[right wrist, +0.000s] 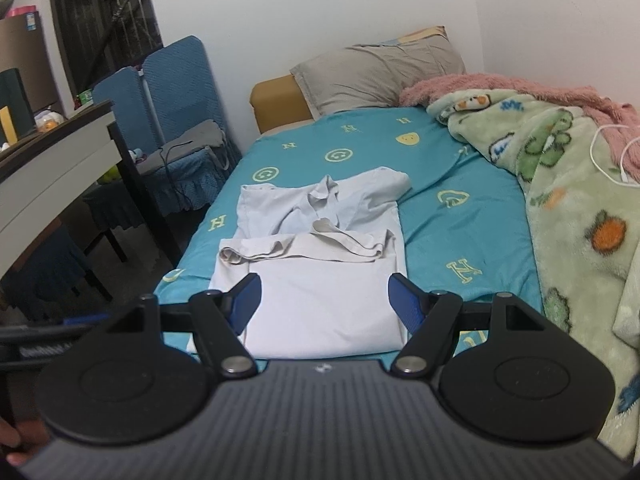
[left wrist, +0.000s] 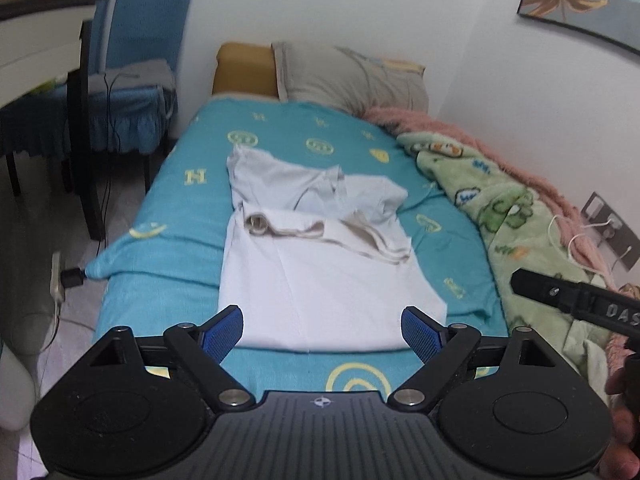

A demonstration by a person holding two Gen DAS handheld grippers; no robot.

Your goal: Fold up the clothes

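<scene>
Left gripper [left wrist: 322, 330]: jaws spread wide, holding nothing, above the near hem of the white shirt [left wrist: 320, 280]. Right gripper [right wrist: 325, 303]: likewise wide apart and empty, over the same hem. White shirt: partly folded, sleeves gathered across its middle, lying on the teal bedsheet [left wrist: 192, 208]. Green blanket [right wrist: 568, 208]: bunched right of the shirt. Grey pillow [right wrist: 376, 76]: beyond it.

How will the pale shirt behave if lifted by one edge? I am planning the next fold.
The half-folded pale cotton shirt would likely go floppy and sag: its upper part already lies in wrinkles. It looks thin, so probably light. The folded sleeves may slip open, as nothing pins them to the turquoise bedsheet.
</scene>
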